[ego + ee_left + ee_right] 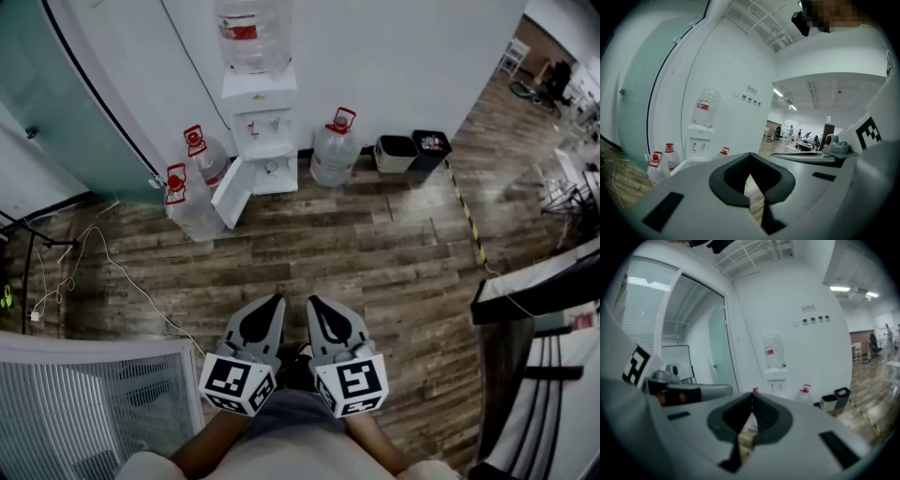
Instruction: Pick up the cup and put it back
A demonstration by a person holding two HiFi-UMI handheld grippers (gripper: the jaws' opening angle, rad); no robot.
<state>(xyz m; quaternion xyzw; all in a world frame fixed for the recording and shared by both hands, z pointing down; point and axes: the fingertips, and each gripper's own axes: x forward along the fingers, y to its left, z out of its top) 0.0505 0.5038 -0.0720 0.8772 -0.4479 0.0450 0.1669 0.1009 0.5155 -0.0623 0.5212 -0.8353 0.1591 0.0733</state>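
No cup can be made out in any view. My left gripper (277, 302) and right gripper (313, 304) are side by side at the bottom centre of the head view, over the wooden floor. Both point toward the white water dispenser (258, 122) against the far wall. In the left gripper view the left gripper (750, 161) is shut, tips touching, with nothing held. The right gripper (752, 398) is likewise shut and holds nothing. The dispenser (701, 140) (774, 373) stands some way ahead of both. Its lower cabinet door (232, 192) hangs open.
Three water jugs (335, 147) (192, 202) (206, 150) stand on the floor around the dispenser. Two bins (396, 152) (429, 147) sit to its right. Cables (94, 262) trail at left, a slatted white panel (94, 412) is at lower left, and a desk edge (534, 281) is at right.
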